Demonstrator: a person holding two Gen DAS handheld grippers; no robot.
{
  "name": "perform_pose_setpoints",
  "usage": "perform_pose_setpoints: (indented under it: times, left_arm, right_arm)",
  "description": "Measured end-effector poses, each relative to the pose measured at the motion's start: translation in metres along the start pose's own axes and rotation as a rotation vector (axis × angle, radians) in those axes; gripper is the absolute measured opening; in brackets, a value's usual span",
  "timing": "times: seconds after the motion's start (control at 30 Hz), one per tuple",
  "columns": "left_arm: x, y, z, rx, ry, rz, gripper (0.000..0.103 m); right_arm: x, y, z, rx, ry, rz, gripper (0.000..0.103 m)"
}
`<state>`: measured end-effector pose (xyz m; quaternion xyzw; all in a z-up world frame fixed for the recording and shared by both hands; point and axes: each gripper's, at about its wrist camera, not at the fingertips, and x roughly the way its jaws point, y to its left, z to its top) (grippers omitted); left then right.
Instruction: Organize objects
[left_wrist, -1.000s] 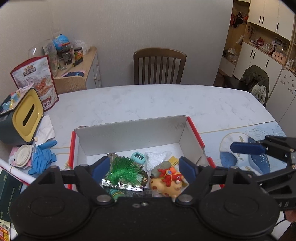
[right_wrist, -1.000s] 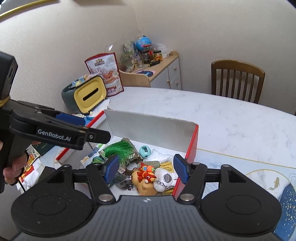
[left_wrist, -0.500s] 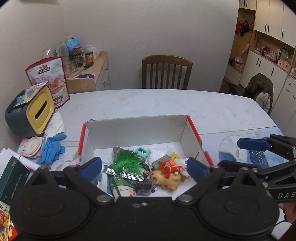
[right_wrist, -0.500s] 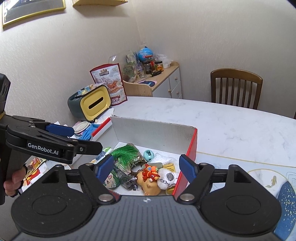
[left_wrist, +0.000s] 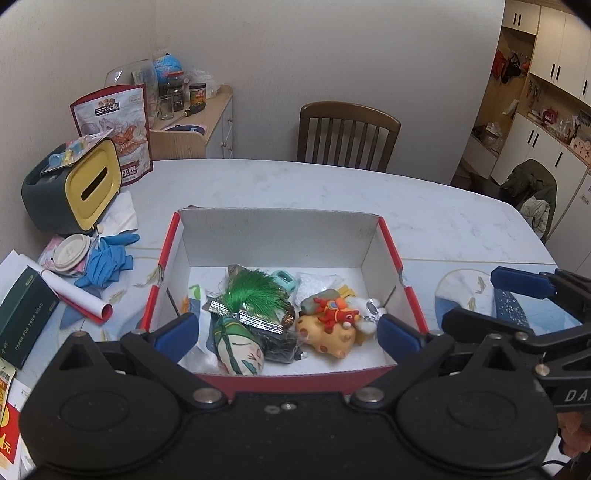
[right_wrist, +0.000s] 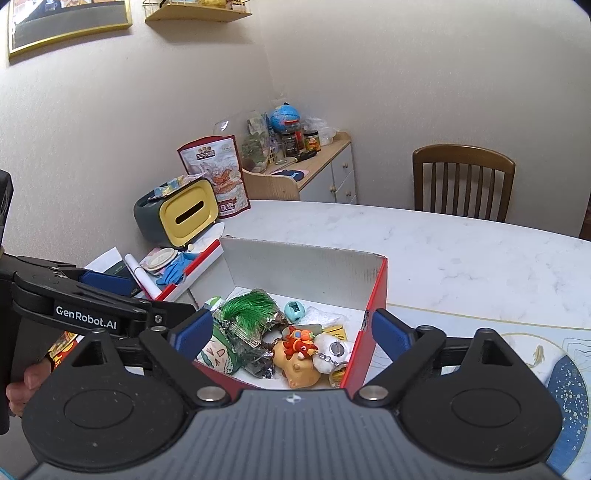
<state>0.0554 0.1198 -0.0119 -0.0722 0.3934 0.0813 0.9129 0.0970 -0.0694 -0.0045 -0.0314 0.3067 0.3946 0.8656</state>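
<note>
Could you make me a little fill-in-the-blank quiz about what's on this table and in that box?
1. The toys lie inside a cardboard box whose outer sides are ____.
2. The tassel lying on the pile is ____.
3. Both grippers, left and right, have their jaws ____ and hold nothing.
4. The gloves left of the box are ____.

Answers: red; green; open; blue

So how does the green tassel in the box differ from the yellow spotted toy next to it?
The green tassel is a fan of loose bright green strands; the yellow spotted toy is a rounded, solid-looking body with reddish spots. The tassel lies on a silvery packet, while the toy carries a red figure on its back. Both sit inside the red-edged box, near its front.
</note>
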Motion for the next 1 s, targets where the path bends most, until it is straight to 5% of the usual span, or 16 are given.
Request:
perform_pose_setpoints:
  times: [1.0]
  left_arm:
    - [-0.0035,-0.0081,-0.0047,-0.011,-0.004,0.044,0.102]
  right_arm:
    - [-0.0078,-0.0061,-0.0033,-0.001,-0.012,-0.026,0.094]
